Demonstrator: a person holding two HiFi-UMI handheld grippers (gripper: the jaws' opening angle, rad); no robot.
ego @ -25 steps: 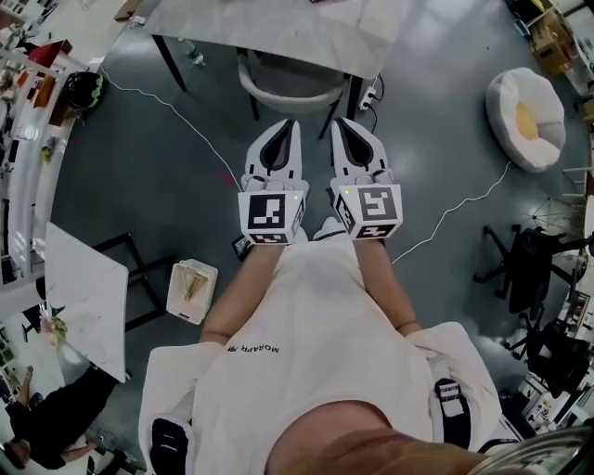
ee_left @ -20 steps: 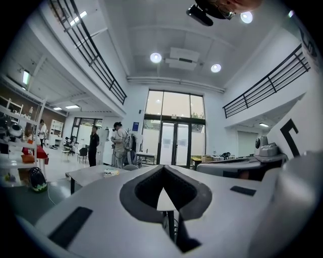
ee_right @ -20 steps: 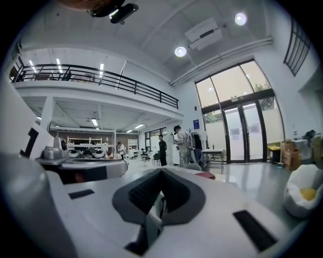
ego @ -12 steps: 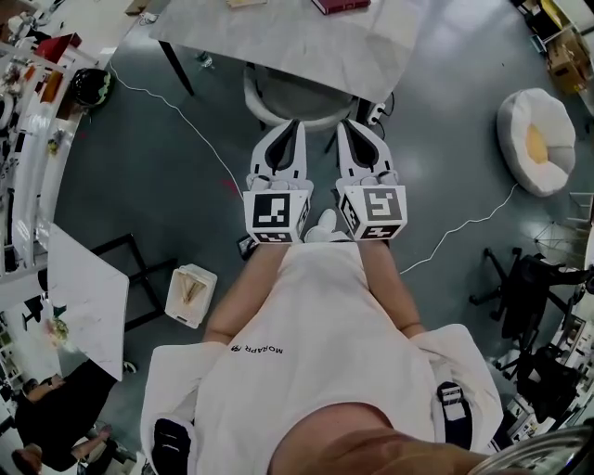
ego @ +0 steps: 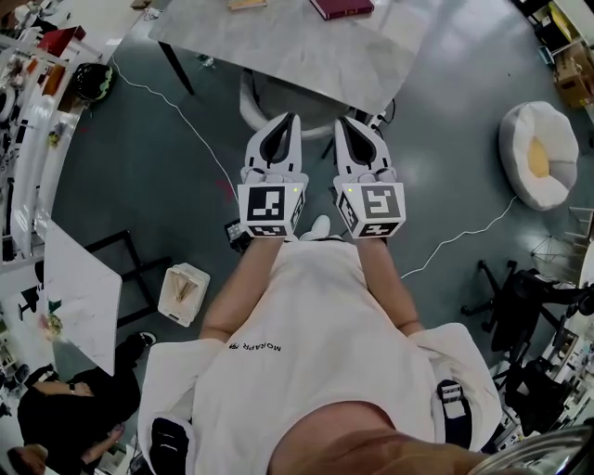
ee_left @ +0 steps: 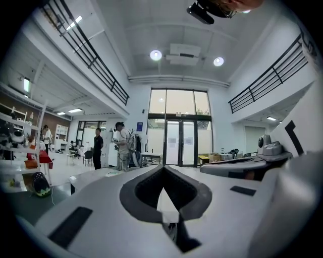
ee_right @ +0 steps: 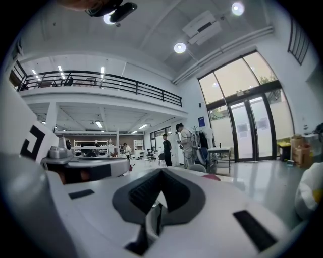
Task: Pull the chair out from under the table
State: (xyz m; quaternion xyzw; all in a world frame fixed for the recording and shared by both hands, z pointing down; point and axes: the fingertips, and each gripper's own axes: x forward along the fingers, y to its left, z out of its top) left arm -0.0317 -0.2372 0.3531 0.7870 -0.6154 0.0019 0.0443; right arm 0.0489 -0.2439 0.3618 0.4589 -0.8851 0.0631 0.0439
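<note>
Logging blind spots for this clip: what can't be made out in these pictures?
Chair: head view, seat and legs mostly under the table; only the curved back shows.
Contact: head view, left gripper and right gripper overlap the chair back; touching or not, unclear.
Gripper views: each gripper's own body blocks the chair.
Red book: head view, cut by top edge.

We hold both forearms [ego: 234,289] stretched out ahead, side by side. The left gripper [ego: 290,123] has its jaws pressed together with nothing between them. The right gripper [ego: 342,125] matches it, tips meeting, empty, both pointing forward and roughly level.
</note>
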